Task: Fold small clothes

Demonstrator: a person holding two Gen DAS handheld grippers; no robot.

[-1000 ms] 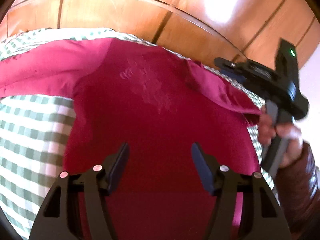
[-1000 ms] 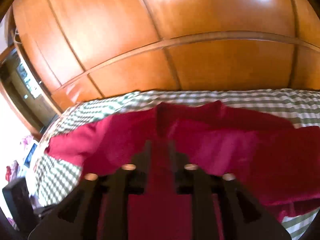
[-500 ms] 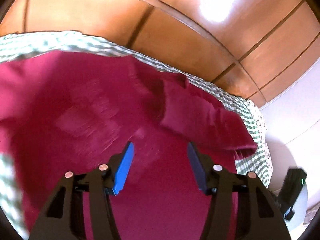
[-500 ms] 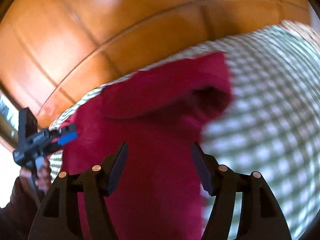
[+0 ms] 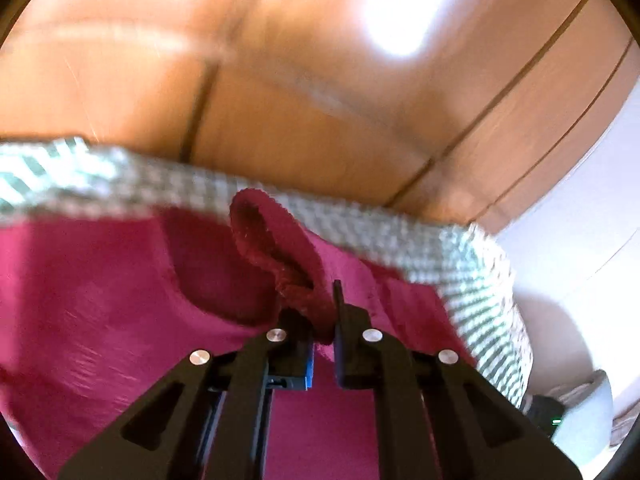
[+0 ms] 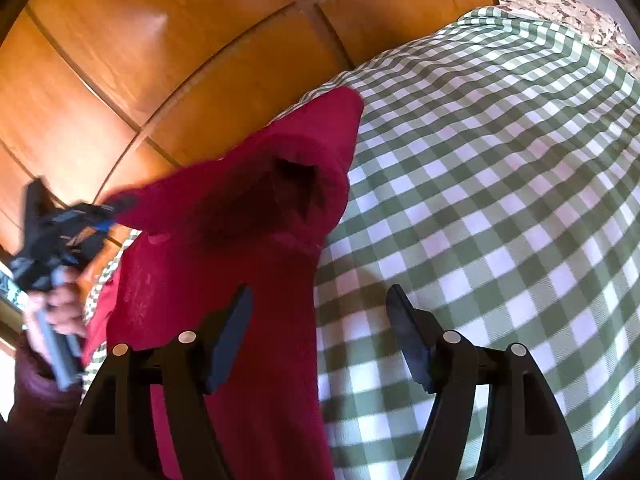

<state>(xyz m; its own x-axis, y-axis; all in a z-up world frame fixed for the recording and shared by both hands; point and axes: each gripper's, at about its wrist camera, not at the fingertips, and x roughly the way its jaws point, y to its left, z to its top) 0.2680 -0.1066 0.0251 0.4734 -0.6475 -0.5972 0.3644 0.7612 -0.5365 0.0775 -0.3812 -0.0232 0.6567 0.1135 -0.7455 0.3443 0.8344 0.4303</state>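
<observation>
A dark red long-sleeved top (image 5: pixel 104 300) lies on a green-and-white checked bedspread (image 6: pixel 480 200). My left gripper (image 5: pixel 322 320) is shut on the cuff end of a red sleeve (image 5: pixel 276 248), which stands up out of the jaws. In the right wrist view the left gripper (image 6: pixel 100 216) holds that sleeve (image 6: pixel 224 200) lifted across the top's body (image 6: pixel 264 360). My right gripper (image 6: pixel 320 332) is open and empty, low over the top's right edge, one finger over red cloth and one over bedspread.
Wooden wardrobe panels (image 6: pixel 160 60) rise behind the bed. A floral pillow (image 6: pixel 568 12) lies at the bed's far right corner. A white wall (image 5: pixel 580 260) and grey cloth (image 5: pixel 588 404) lie to the right of the bed.
My left gripper has closed on the sleeve cuff and lifted it. My right gripper let go of the cloth, opened and swung over the top's right edge.
</observation>
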